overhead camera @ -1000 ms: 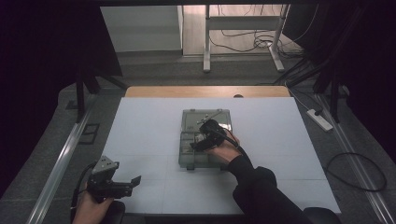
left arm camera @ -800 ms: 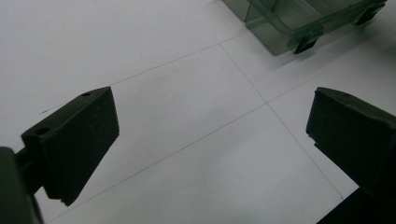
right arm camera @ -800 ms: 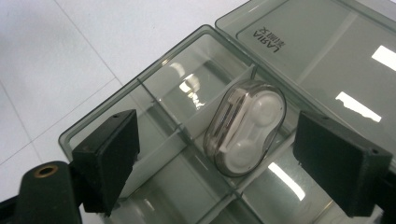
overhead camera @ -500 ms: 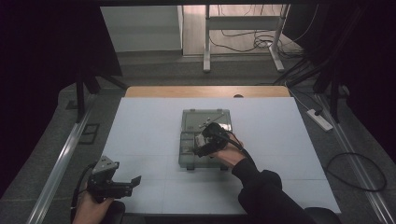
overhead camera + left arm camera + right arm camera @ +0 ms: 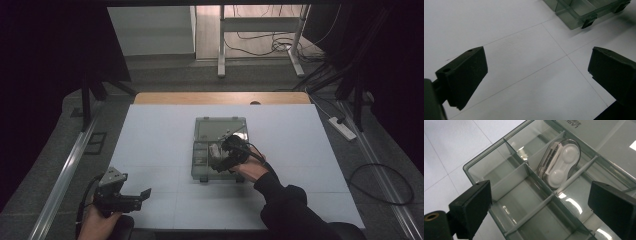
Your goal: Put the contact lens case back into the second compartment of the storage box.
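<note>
Contact-lens case (image 5: 560, 163) lies in a compartment of our clear organizer box (image 5: 218, 148); our right claw (image 5: 539, 207) hovers wide above it, left claw (image 5: 536, 80) wide over the desk (image 5: 150, 145).

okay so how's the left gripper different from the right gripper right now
The left gripper hangs over bare white table near its front edge, short of the clear box; the right gripper is over that box. Between the left one's jaws lies plain table; between the right one's lie the box's compartments, with a white lens case just beyond. Both have black jaws, spread wide and holding nothing.
</note>
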`<state>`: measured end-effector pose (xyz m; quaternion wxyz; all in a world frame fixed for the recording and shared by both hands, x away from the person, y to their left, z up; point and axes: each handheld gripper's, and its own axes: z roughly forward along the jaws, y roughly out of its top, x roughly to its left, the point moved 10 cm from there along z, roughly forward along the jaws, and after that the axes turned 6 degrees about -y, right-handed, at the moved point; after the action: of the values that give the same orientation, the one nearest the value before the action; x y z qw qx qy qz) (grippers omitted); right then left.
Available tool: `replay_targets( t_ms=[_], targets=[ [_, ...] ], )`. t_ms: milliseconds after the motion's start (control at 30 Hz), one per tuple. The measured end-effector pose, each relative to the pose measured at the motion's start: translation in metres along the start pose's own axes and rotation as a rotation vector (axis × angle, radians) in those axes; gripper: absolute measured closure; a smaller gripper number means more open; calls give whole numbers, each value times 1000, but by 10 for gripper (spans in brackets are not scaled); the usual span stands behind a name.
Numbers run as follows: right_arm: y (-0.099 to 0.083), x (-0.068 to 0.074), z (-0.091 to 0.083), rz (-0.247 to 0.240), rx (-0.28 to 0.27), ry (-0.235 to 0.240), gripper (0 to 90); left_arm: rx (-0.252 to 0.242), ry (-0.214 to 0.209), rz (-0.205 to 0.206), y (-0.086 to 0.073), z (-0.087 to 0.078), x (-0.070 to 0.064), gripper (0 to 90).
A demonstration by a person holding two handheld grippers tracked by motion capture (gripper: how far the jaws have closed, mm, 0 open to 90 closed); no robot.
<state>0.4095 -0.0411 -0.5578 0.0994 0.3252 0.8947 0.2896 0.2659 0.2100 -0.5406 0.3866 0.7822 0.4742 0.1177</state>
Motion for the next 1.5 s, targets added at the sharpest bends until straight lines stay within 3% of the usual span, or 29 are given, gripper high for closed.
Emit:
replay_targets(
  t_ms=[933,1500],
  targets=[
    [-11,5,-30,-29,-31,19,28,1,-2,8,0,0,-1,25],
    [-27,1,-41,-28,-29,20,6,1,-1,9,0,0,-1,25]
  ],
)
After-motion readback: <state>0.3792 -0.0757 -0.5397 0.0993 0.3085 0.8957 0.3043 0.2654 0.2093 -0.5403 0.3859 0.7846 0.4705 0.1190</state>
